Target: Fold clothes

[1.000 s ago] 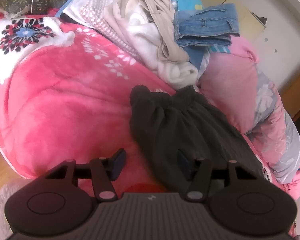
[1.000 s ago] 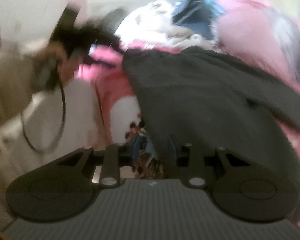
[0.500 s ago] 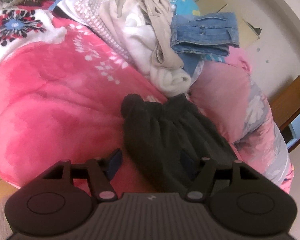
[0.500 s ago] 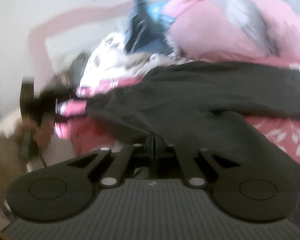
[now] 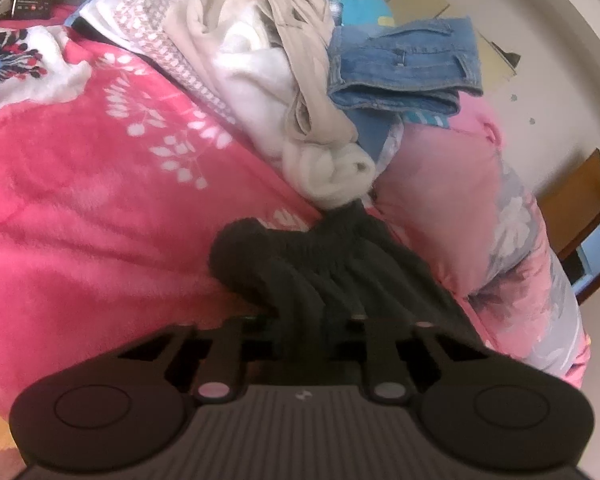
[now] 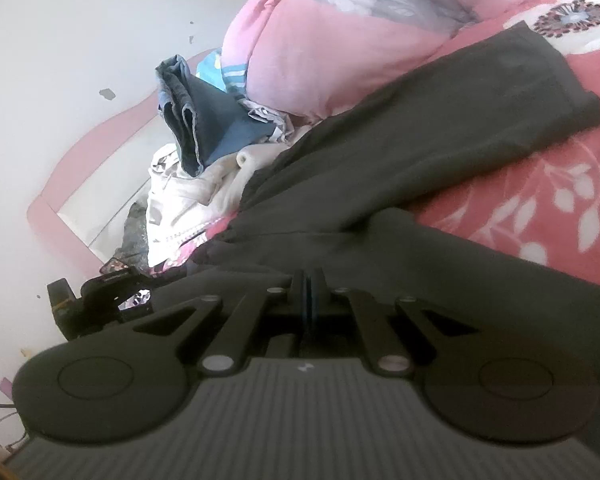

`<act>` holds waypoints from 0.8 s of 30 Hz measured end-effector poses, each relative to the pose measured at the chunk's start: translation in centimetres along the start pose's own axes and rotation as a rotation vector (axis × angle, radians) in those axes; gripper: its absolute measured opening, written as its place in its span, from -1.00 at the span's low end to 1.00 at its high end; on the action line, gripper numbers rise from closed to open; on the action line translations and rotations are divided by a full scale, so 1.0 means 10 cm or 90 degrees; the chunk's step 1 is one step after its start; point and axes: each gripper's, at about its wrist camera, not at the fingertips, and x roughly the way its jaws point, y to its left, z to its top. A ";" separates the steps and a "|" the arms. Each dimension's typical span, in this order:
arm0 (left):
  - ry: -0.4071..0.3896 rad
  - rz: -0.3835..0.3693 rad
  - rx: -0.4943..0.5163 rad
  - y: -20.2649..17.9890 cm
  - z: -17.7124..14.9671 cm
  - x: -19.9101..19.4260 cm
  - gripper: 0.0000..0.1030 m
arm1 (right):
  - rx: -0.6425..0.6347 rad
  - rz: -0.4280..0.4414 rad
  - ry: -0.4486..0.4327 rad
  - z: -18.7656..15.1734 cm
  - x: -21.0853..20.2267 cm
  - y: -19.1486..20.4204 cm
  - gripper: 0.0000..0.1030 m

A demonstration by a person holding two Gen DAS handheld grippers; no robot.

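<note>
Left wrist view: the left tool [image 5: 300, 316] is closing its jaws on the gathered waistband of the dark trousers [image 5: 340, 276], with the cloth bunched between them at the near edge of the bed. The trousers lie on the pink floral blanket [image 5: 100, 200], which stretches bare and free to the left as far as the blanket's edge. Just beyond the waistband, touching it, sits a pile of unfolded clothes [image 5: 268, 80], with folded jeans [image 5: 404, 68] on top toward the right. A pink and grey duvet [image 5: 460, 200] crowds the right side.

Right wrist view: the right tool [image 6: 309, 300] has its jaws pressed fully together on a fold of the dark trousers [image 6: 420, 152]; whether cloth lies between the pads is hard to make out. One leg runs up to the right, its hem edge ending on the pink floral blanket [image 6: 560, 208], with bare blanket below it. The left tool [image 6: 100, 296] shows at the left edge, by the waistband. The pile of unfolded clothes [image 6: 188, 196] and the pink and grey duvet [image 6: 340, 40] border the trousers above
</note>
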 end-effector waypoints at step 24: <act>0.020 0.078 -0.018 0.33 0.16 -0.25 -0.13 | -0.066 0.021 0.257 -0.51 -0.24 0.43 -0.87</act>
